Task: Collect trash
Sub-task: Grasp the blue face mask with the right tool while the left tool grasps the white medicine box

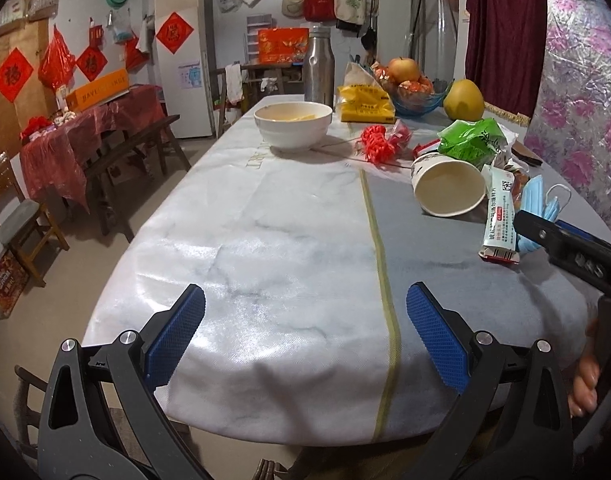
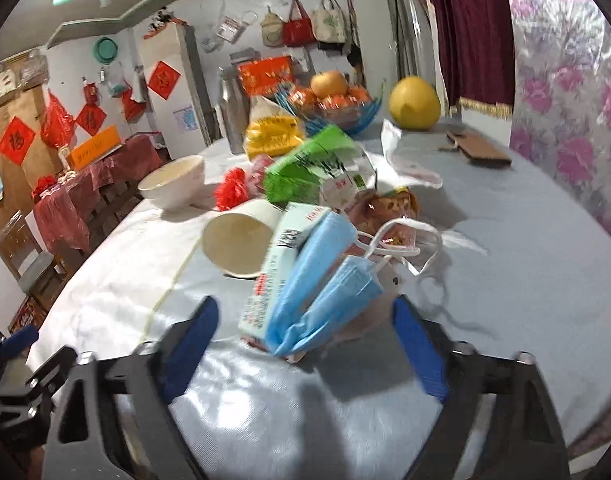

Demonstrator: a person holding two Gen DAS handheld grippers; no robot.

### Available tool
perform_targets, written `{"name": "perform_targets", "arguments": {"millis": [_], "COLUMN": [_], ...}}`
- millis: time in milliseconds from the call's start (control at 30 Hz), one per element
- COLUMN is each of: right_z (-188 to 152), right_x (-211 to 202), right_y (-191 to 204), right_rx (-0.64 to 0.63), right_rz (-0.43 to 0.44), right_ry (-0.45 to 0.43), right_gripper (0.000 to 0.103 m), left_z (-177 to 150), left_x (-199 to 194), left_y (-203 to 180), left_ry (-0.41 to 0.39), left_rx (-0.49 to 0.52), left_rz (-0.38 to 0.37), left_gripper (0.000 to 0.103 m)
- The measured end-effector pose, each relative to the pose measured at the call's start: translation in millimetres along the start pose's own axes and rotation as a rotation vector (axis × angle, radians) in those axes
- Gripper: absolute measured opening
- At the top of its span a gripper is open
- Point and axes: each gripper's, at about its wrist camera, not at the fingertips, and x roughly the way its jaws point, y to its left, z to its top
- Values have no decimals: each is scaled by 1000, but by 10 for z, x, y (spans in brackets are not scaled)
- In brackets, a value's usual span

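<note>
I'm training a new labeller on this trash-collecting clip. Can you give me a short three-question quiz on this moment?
1. True or false: the paper cup stands upright.
2. What lies nearest ahead of the right gripper? A) blue face masks B) white bowl C) yellow pomelo
3. What is between the left gripper's jaws?

Key: 1 false, it lies on its side. 2 A. 3 Nothing, only tablecloth below.

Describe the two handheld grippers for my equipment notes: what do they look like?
Both look alike. The left gripper has black plastic arms with triangular cut-outs, silver pivot bolts and flat blue pads with a fine grid texture. The right gripper has the same black frame, silver bolts and blue pads. No cables or sleeves show.
</note>
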Motion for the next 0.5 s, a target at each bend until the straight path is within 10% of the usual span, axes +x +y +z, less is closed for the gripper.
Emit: {"name": "perform_targets", "arguments": {"millis": [67,500], "right_z": [-12,-92], "right_x": [20,-806], "right_y": [-71,-642], "right_rx": [24,134], "right_rz": [27,147], "right_ry": [2,-106], "right_gripper": [30,25], "left_z": [-9,-34], "left_x": [21,117], "left_y": [-8,-534], "left_ry": [1,61], "left_rx": [7,97], "left_rz": [-6,-236], "left_gripper": [97,97]}}
